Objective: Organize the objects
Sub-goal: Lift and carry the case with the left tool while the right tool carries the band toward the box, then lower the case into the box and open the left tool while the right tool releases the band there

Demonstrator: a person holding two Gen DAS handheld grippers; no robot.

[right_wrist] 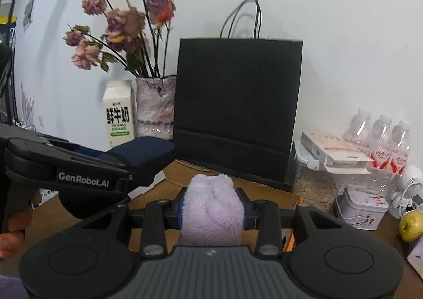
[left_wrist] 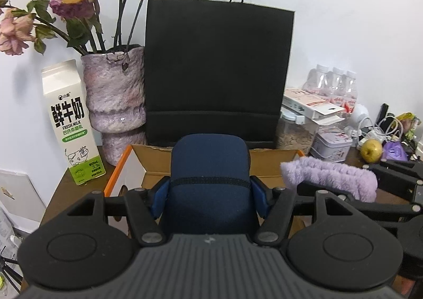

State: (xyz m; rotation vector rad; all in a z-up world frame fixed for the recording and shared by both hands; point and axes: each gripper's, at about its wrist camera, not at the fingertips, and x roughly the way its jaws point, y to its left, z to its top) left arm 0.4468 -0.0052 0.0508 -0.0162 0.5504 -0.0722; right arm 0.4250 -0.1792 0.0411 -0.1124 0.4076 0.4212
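My left gripper (left_wrist: 210,193) is shut on a navy blue zip case (left_wrist: 210,164), its blue pads pressing both sides. The case hangs above an open cardboard box (left_wrist: 148,166) with an orange edge. My right gripper (right_wrist: 212,209) is shut on a fluffy lilac pouch (right_wrist: 211,206), also over the cardboard box (right_wrist: 179,185). In the left wrist view the lilac pouch (left_wrist: 330,177) shows at the right, level with the case. In the right wrist view the left gripper (right_wrist: 148,156) and navy case (right_wrist: 142,152) sit to the left, with a hand on the handle.
Behind the box stand a black paper bag (left_wrist: 219,71), a lilac vase (left_wrist: 116,103) of dried roses and a milk carton (left_wrist: 68,121). At the right are water bottles (right_wrist: 380,137), a clear jar (right_wrist: 314,185), a small tin (right_wrist: 362,206), a yellow-green apple (right_wrist: 411,225) and cables.
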